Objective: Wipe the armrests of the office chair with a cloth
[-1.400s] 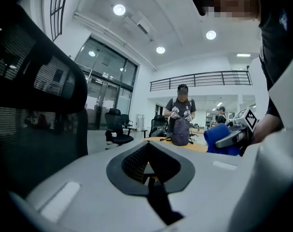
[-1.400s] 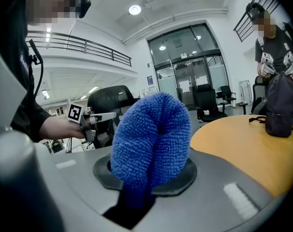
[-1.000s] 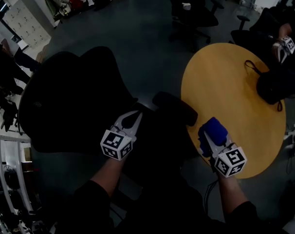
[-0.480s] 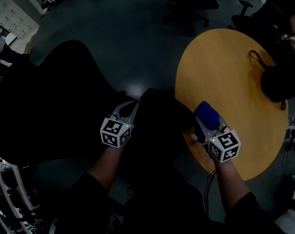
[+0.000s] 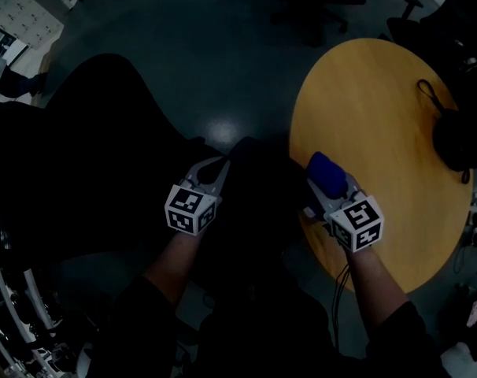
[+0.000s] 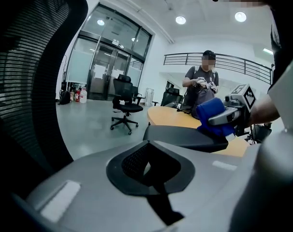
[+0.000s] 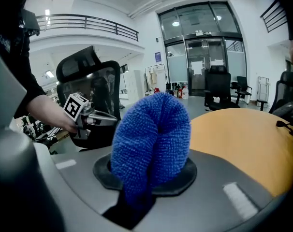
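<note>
One blue cloth (image 5: 325, 172) is gripped, folded, in the right hand-held gripper (image 5: 321, 183), just right of the black armrest (image 5: 262, 172) of the office chair (image 5: 89, 148). Left of the armrest, the left hand-held gripper (image 5: 216, 166) is held closed on nothing. One round yellow tabletop (image 5: 380, 109) is seen right of the armrest, on a grey floor (image 5: 207, 38).

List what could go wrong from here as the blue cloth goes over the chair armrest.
1. The blue cloth is a bunched wad in the right gripper; little of it may touch the armrest, and bare jaw tips could scrape it.
2. The left gripper is shut on nothing, so the chair is not steadied and may turn under pressure.
3. The round table sits close beside the right gripper; a sweep might knock its edge.
</note>
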Action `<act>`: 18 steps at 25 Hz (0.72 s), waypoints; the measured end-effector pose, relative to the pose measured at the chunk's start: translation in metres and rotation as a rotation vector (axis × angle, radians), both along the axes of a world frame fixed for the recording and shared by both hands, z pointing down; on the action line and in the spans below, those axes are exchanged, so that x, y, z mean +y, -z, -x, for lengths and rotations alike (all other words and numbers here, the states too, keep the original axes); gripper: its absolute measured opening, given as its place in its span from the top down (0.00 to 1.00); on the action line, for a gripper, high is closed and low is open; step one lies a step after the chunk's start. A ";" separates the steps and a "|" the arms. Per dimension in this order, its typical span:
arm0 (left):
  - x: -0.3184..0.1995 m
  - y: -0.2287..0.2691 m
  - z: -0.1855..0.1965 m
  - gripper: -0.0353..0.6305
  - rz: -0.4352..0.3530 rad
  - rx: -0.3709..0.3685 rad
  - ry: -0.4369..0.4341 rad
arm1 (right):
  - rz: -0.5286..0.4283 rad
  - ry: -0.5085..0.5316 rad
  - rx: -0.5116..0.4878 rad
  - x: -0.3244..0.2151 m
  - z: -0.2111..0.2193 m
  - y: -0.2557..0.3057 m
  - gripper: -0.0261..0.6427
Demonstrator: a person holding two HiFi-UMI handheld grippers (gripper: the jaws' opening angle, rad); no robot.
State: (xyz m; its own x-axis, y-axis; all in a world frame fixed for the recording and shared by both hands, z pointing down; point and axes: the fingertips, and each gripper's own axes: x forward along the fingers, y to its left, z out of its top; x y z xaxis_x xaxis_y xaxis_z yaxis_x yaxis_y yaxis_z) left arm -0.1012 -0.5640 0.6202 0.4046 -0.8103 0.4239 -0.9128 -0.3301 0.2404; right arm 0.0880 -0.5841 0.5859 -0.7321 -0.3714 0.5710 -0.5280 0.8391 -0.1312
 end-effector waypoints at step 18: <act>-0.004 -0.004 0.001 0.92 -0.040 0.002 0.042 | -0.093 0.270 0.060 -0.034 0.110 -0.007 0.80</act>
